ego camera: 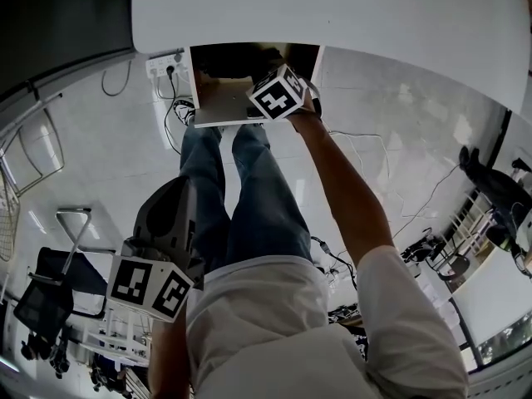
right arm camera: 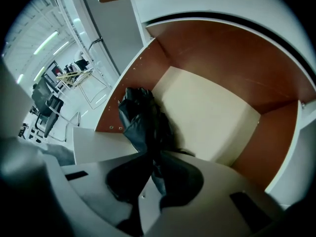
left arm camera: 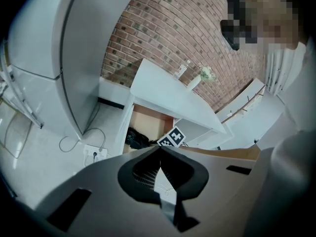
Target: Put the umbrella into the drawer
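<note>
Right gripper view: the right claw [right arm camera: 150, 158] points steeply down into the open drawer [right arm camera: 212, 112]. Its jaws are drawn almost together, with a fold of the black umbrella [right arm camera: 140, 117] pinched between their tips. The umbrella is folded and lies inside the drawer on the pale bottom panel, close against the reddish-brown side wall at the picture's left. One end reaches up to the claw. The rest of the bottom panel is bare. The drawer's white front panel [right arm camera: 101, 144] shows just beside the claw.

Head view: the right claw's marker cube [ego camera: 278, 94] sits over the front corner of the drawer. The drawer is pulled out from under the white surface [ego camera: 332, 7]. The person's right arm [ego camera: 349, 198] is stretched out to it, and the legs in blue jeans [ego camera: 249, 198] stand on the white floor [ego camera: 108, 165] before it. A power strip [ego camera: 166, 66] lies on the floor beside the drawer.

Left gripper view: the left claw [left arm camera: 160, 149] is closed tip to tip with nothing between its jaws. It is held well back from the drawer, low at the person's left side. Beyond it the umbrella shows as a dark mass inside the drawer. A bottle [left arm camera: 181, 71] stands on the surface, with a brick wall [left arm camera: 187, 28] behind.
</note>
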Demonstrator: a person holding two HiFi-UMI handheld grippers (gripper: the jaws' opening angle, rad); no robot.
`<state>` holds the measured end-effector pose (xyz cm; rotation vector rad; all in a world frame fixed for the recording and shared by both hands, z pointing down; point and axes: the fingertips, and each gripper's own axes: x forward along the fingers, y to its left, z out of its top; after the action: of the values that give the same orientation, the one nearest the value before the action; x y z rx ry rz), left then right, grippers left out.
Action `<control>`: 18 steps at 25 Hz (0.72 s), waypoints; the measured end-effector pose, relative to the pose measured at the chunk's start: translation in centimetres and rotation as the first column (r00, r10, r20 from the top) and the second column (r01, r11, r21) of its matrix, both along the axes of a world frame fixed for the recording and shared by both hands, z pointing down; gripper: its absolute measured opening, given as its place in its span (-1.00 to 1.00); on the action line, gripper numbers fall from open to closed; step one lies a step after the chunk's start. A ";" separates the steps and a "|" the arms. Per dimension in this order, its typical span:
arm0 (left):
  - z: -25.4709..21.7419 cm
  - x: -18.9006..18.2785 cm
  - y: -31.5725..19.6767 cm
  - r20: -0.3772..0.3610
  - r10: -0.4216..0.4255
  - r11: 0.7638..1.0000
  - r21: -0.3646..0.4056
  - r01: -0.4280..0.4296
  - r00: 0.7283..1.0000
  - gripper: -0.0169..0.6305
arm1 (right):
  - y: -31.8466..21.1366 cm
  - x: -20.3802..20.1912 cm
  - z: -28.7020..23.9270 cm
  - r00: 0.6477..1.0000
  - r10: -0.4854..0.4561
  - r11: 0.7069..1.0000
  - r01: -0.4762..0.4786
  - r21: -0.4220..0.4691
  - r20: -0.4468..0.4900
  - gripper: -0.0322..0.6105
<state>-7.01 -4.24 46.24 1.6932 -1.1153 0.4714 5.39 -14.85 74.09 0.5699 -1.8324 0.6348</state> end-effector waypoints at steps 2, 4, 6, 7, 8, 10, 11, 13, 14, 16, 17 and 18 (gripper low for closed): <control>-0.1 0.5 0.3 -0.007 0.008 1.000 -0.001 -0.008 1.000 -0.89 | 0.2 0.0 -0.2 1.000 0.002 1.000 -0.002 -0.004 0.005 -0.74; -0.2 1.0 0.5 -0.009 0.014 1.000 0.000 -0.014 1.000 -0.89 | 0.3 0.3 -0.4 1.000 0.006 1.000 -0.006 -0.004 0.004 -0.76; -0.3 1.3 0.6 -0.011 0.012 1.000 0.006 -0.012 1.000 -0.89 | 0.3 0.5 -0.7 1.000 0.009 1.000 -0.009 0.002 0.005 -0.77; -0.4 1.3 0.6 -0.011 0.009 1.000 0.009 -0.009 1.000 -0.89 | 0.4 0.5 -0.8 1.000 0.013 1.000 -0.013 0.003 0.009 -0.77; -0.5 1.2 0.7 -0.009 0.006 1.000 0.013 -0.006 1.000 -0.89 | 0.5 0.5 -0.8 1.000 0.018 1.000 -0.018 0.003 0.014 -0.78; -0.6 1.2 0.5 -0.003 0.004 1.000 0.019 -0.004 1.000 -0.89 | 0.7 0.7 -0.9 0.999 0.031 1.000 -0.031 -0.001 0.022 -0.79; -0.7 1.2 0.3 -0.003 0.002 1.000 0.022 -0.002 1.000 -0.89 | 0.7 0.9 -1.0 0.999 0.035 0.999 -0.035 -0.002 0.023 -0.80; -0.8 1.1 0.1 -0.003 -0.002 1.000 0.031 0.002 1.000 -0.89 | 0.7 1.2 -1.3 0.999 0.039 0.999 -0.039 0.002 0.023 -0.83; -0.9 1.0 0.1 -0.001 -0.002 0.999 0.036 0.002 1.000 -0.89 | 0.7 1.1 -1.5 0.999 0.039 0.999 -0.039 0.005 0.024 -0.84; -1.0 0.9 0.3 0.003 0.001 0.999 0.041 -0.002 1.000 -0.89 | 0.9 1.0 -2.0 0.999 0.039 0.999 -0.039 0.009 0.027 -0.85; -1.1 0.9 0.4 0.005 0.003 0.999 0.042 -0.003 1.000 -0.89 | 0.9 1.0 -2.2 0.999 0.039 0.999 -0.040 0.010 0.029 -0.85; -1.2 0.9 0.4 0.006 0.003 0.999 0.044 -0.003 1.000 -0.89 | 1.0 1.1 -2.4 0.999 0.041 0.999 -0.042 0.010 0.032 -0.85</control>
<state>-6.13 -3.83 45.08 1.7331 -1.1347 0.4568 6.51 -13.87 71.73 0.6095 -1.8583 0.6654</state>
